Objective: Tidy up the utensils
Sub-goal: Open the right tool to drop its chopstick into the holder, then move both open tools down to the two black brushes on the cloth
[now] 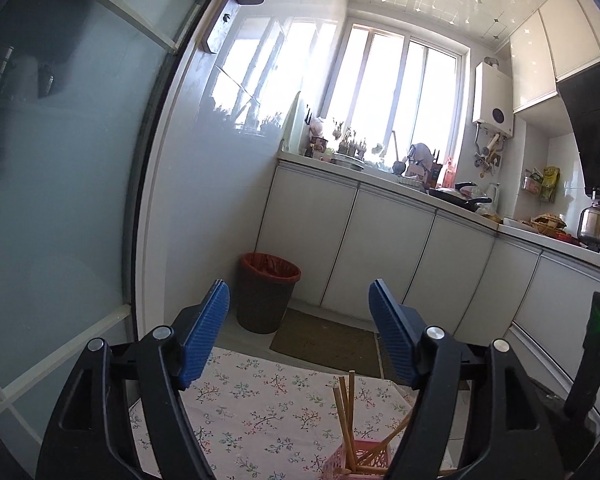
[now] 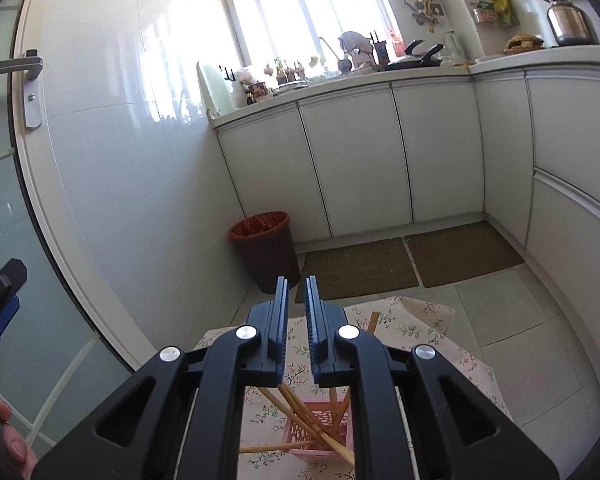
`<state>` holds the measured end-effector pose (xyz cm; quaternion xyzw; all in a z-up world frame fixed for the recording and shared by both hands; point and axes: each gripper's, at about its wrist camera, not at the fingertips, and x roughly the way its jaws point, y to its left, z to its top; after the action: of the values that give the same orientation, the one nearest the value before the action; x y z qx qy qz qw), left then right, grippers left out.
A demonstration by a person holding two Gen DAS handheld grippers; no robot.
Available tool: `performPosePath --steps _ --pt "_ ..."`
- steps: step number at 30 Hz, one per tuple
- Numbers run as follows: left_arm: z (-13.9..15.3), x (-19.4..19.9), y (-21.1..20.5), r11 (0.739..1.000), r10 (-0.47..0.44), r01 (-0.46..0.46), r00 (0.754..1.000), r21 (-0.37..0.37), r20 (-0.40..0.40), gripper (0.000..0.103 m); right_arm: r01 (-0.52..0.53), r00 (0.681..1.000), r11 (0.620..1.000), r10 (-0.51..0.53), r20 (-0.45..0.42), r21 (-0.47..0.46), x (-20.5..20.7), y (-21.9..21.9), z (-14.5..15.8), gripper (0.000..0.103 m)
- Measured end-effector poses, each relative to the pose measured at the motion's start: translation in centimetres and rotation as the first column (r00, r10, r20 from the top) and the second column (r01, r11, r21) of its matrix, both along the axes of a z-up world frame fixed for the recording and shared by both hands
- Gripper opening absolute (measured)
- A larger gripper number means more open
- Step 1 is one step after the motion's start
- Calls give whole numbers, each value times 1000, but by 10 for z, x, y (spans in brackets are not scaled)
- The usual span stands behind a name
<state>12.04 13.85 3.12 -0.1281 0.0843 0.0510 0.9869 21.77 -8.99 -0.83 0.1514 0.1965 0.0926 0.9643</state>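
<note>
The left gripper (image 1: pixel 300 336) has its blue fingers (image 1: pixel 204 332) spread wide with nothing between them, above the flowered cloth (image 1: pixel 260 408) on the table. At the bottom of the left wrist view, right of centre, a pink basket (image 1: pixel 340 464) holds several wooden chopsticks (image 1: pixel 346 420) leaning at angles. The right gripper (image 2: pixel 297 320) has its fingers nearly closed, a thin gap between them and nothing gripped, over the same basket (image 2: pixel 320 432) and chopsticks (image 2: pixel 300 412) at the bottom centre of its view.
</note>
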Motion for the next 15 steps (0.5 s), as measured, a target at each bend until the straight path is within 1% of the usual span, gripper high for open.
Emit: performPosePath --steps 1,2,3,4,6,7,8,9,10,11,12,14,15 --pt "2 -4 -1 1000 1 -1 1000 2 7 71 7 1000 1000 -7 15 5 -7 -4 8 11" --pt "4 -6 -1 1000 2 -2 1000 5 15 72 15 999 1000 -15 31 10 -14 -8 15 14" --pt "7 -10 -3 1000 2 -2 1000 9 25 75 31 998 999 -31 52 14 -24 -13 22 24" --pt "9 -14 -4 1000 3 -3 999 14 35 80 54 996 998 -55 77 19 -35 -18 28 31" --pt "14 -23 -8 1000 2 -3 998 22 59 85 115 984 993 -120 132 41 -59 -28 38 60" --pt "15 -28 -10 1000 0 -2 998 25 68 90 144 975 988 -152 162 57 -71 -34 42 67" --pt "17 -32 -12 1000 -5 3 997 29 75 93 168 966 983 -178 186 71 -81 -39 46 75" --pt "18 -35 -15 999 -12 10 997 34 78 95 192 956 978 -205 210 80 -93 -44 51 81" --pt "19 -39 -17 999 -22 19 997 40 77 95 212 947 974 -226 229 84 -104 -48 55 84" --pt "18 -42 -19 999 -32 29 997 45 73 96 236 935 968 -250 250 88 -116 -53 58 92" --pt "18 -44 -22 998 -44 41 997 50 66 96 255 925 963 -271 267 91 -125 -56 60 97" --pt "15 -47 -27 996 -72 69 996 63 47 96 279 910 956 -293 293 89 -144 -63 62 97" --pt "12 -49 -31 994 -87 84 996 75 33 96 286 909 954 -298 291 85 -151 -65 61 97"
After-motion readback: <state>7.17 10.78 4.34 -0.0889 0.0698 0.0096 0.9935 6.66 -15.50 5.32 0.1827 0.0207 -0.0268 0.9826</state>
